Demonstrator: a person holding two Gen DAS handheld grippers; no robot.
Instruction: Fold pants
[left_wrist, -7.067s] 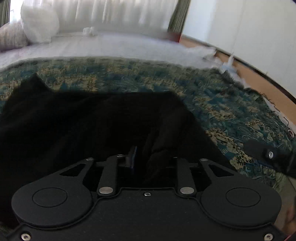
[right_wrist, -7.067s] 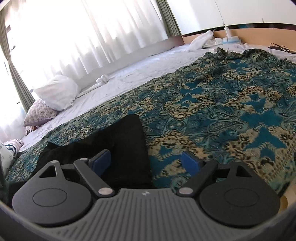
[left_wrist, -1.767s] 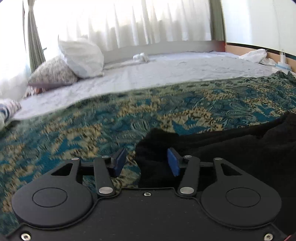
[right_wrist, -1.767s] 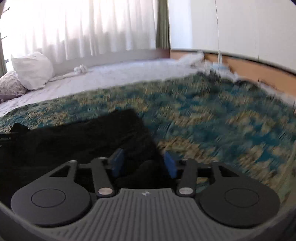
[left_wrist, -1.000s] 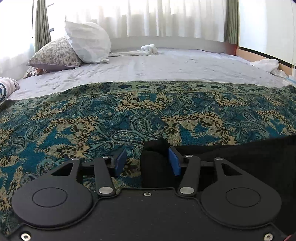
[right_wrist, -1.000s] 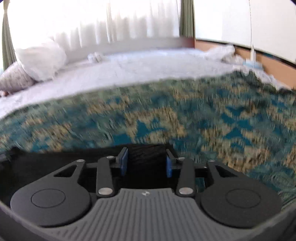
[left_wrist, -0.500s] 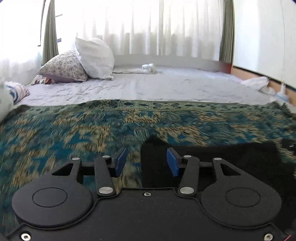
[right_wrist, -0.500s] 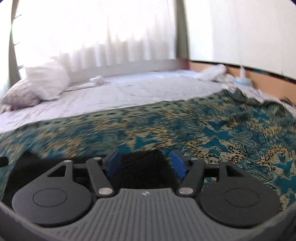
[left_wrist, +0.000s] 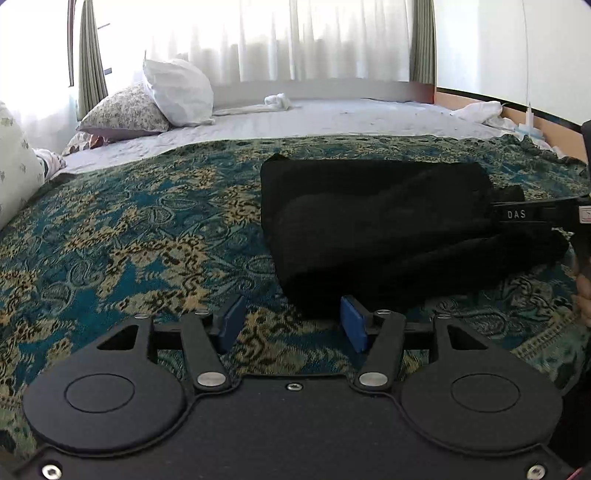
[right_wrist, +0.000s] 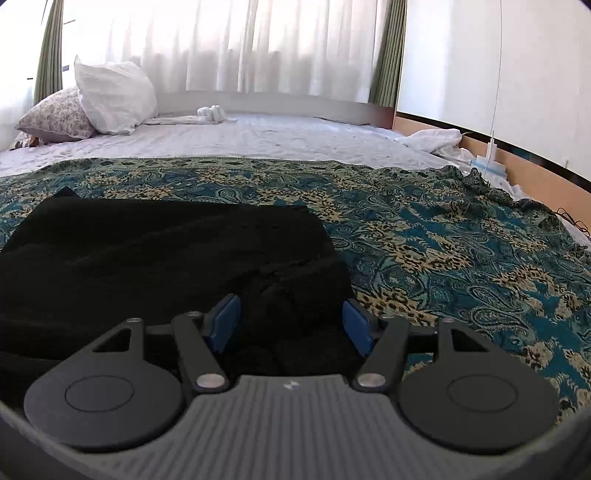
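Two tools wide, holding nothing. Left tool opening, nothing between pads; pants, folded black bundle on bed, lie centre-right of frame, long axis left-right. Right tool nearer, straddling bundle's end without pressing.

Folded pants on a bedspread at the near end of a bed

The pants lie on the bedspread, which covers the near part of the bed; the bare sheet stretches behind it to the curtains. Two pillows sit at the far left, a small rolled towel behind centre, crumpled linen far right beside the wall
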